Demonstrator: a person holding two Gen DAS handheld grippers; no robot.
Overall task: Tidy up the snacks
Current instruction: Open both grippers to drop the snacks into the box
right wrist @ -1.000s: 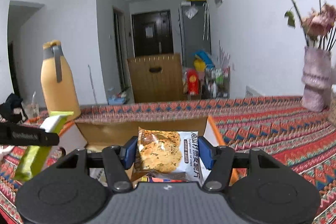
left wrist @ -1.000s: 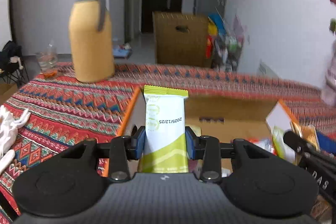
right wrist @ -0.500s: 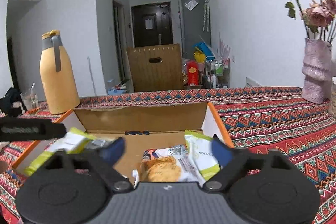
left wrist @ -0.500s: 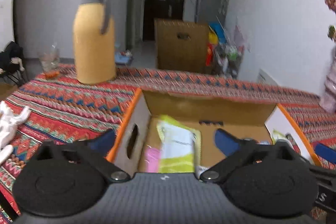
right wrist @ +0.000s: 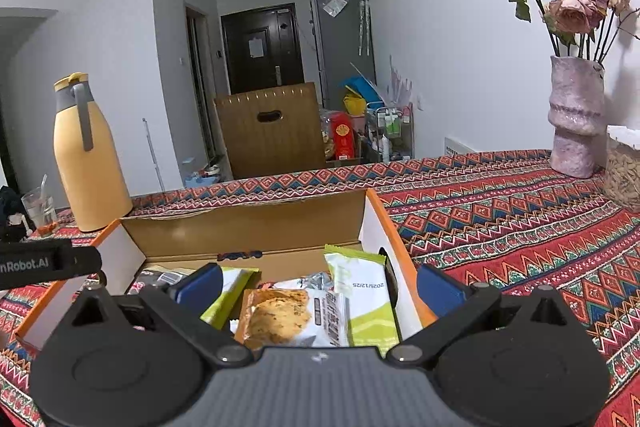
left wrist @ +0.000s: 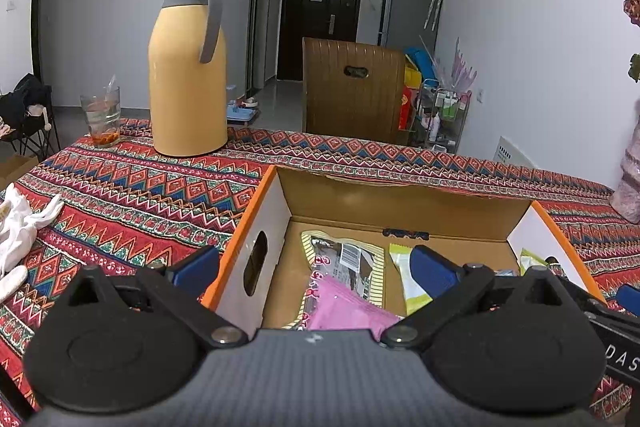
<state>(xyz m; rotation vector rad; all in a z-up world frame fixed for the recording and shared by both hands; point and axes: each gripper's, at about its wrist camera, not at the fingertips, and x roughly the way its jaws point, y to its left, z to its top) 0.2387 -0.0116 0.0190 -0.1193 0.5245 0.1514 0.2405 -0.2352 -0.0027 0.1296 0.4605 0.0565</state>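
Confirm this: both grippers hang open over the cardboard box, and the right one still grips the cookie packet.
Not quite. The right gripper grips nothing: the right wrist view shows its jaws spread wide, just opened, with the cookie packet lying loose in the cardboard box. The left gripper is open too.

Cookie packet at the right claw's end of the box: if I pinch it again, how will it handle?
The cookie packet is a crinkly film wrapper, so it probably flexes and may slip between pads. The cookie pictured on it suggests brittle contents; a gentle pinch seems wise. It lies loosely against the green-and-white packet in the cardboard box, so lifting it could shift that neighbour.
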